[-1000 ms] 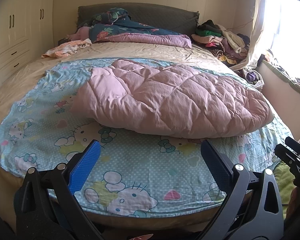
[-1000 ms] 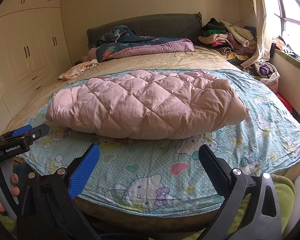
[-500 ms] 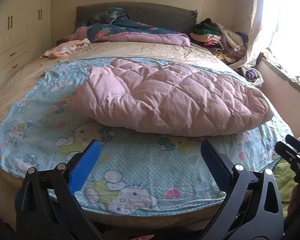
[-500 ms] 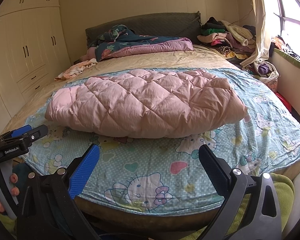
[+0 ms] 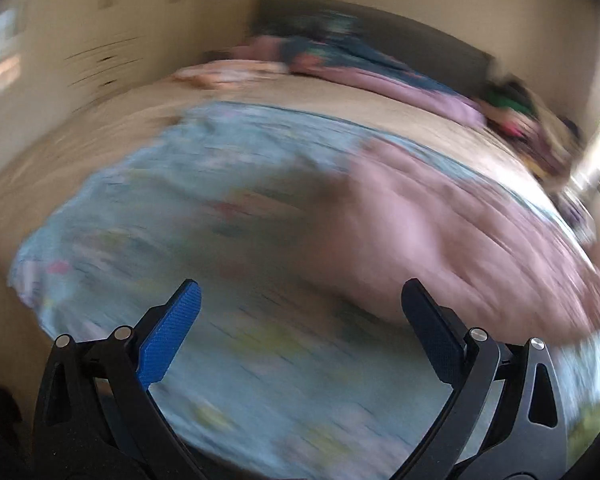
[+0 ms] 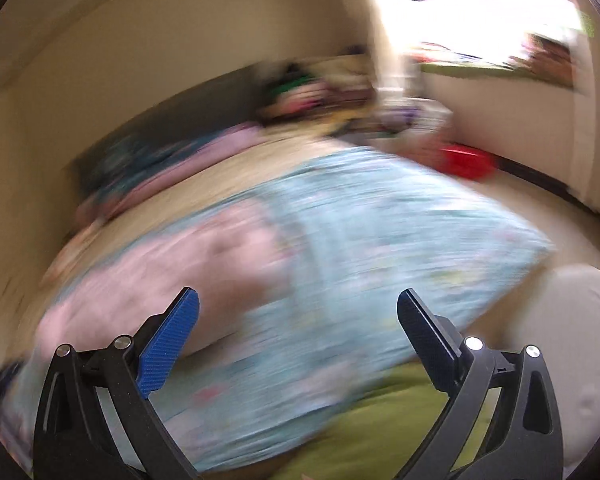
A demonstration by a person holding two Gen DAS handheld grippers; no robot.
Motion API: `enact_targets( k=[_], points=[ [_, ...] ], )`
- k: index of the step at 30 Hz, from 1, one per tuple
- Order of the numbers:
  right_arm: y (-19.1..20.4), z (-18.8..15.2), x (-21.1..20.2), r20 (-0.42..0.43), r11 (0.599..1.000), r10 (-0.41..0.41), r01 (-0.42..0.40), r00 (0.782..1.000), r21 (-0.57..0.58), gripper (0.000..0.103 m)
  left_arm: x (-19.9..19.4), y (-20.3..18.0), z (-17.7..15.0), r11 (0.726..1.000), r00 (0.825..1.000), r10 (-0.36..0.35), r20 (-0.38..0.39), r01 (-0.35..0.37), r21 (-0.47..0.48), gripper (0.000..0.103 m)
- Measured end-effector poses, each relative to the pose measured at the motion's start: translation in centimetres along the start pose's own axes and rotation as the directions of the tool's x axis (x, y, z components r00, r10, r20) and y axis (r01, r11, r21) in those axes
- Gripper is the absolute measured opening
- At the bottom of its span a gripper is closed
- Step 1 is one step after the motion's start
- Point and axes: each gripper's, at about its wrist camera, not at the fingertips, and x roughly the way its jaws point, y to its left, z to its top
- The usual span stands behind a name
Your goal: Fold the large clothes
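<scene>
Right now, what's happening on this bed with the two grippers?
Both views are badly motion-blurred. The left gripper and right gripper are open and hold nothing. On the bed, a pink quilted garment lies on a light blue patterned sheet, untouched, so no fold is under way. The left view faces the sheet's left part, the right view its right corner. Other clothes are piled near the headboard.

Both the left gripper [image 5: 300, 332] and the right gripper [image 6: 298, 332] have a black frame with triangular cut-outs, round silver screws at the joints, and two flat fingers [image 5: 168, 336] with blue ribbed pads.
</scene>
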Motion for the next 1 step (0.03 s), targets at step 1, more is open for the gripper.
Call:
enact_targets(
  k=[1],
  points=[
    [0.00,0.00,0.00,0.000,1.000,0.000,0.000,1.000,0.000,0.099,1.80,3.24,1.82,0.996,0.997,0.079,0.006,-0.079,-0.049,0.094]
  ],
)
